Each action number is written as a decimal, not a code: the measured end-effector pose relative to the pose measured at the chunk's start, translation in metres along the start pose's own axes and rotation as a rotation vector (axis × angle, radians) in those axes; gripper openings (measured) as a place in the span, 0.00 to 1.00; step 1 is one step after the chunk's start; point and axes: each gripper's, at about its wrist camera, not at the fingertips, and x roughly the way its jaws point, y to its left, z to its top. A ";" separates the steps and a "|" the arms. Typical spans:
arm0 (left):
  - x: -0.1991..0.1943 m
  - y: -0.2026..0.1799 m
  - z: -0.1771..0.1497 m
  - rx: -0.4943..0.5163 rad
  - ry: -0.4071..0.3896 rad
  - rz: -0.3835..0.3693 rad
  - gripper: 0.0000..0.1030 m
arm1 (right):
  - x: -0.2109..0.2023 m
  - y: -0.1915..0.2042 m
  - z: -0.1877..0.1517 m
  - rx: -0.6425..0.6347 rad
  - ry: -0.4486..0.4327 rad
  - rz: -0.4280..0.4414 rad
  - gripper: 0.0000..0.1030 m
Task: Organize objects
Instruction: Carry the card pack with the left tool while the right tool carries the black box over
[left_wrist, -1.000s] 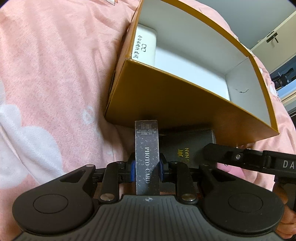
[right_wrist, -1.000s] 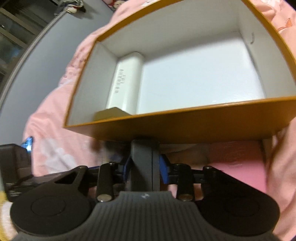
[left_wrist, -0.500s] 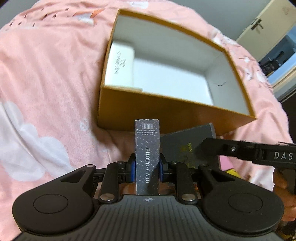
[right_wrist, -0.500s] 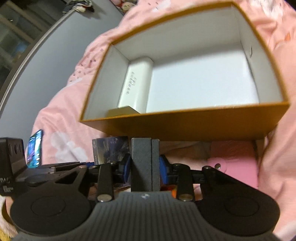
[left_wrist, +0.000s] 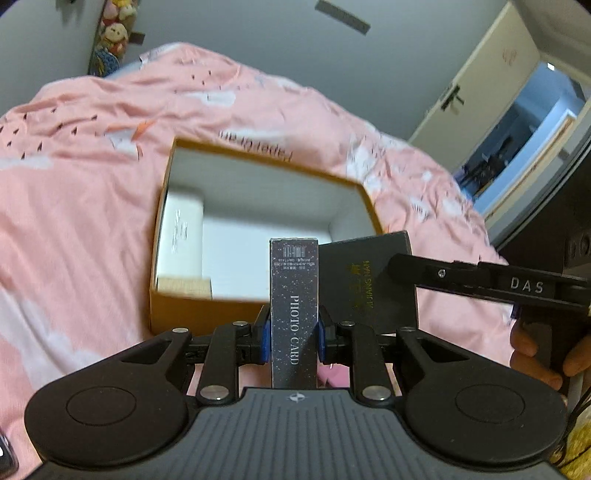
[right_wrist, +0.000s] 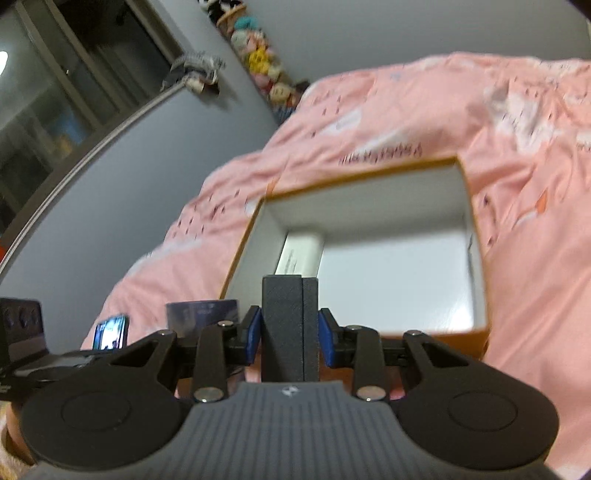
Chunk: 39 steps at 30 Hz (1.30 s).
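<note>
Box (left_wrist: 258, 314) open ahead of and below both claws, on the pink bedcover (left_wrist: 74, 221), white packet (left_wrist: 183, 236) lying along its left inner wall. Left claw (left_wrist: 294, 334) clamped on a speckled card pack (left_wrist: 294, 306) standing upright between the blue pads; right claw (right_wrist: 290, 334) likewise clamped on a dark grey case (right_wrist: 290, 325). Carrying step by the look of it: next, forward over the near wall, down onto the bare white floor right of the packet, then release without knocking the two loads together.

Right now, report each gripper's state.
Left gripper: shut on the PHOTO CARD box.
Right gripper: shut on the dark grey box.
</note>
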 end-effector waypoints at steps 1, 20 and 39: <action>0.002 0.001 0.004 -0.008 -0.008 -0.008 0.25 | 0.001 -0.001 0.004 0.005 -0.010 -0.003 0.33; 0.120 0.026 0.058 -0.064 0.082 0.052 0.24 | 0.100 -0.050 0.037 0.085 0.087 -0.146 0.33; 0.209 0.042 0.106 -0.055 0.198 0.092 0.25 | 0.157 -0.087 0.070 0.126 0.128 -0.211 0.33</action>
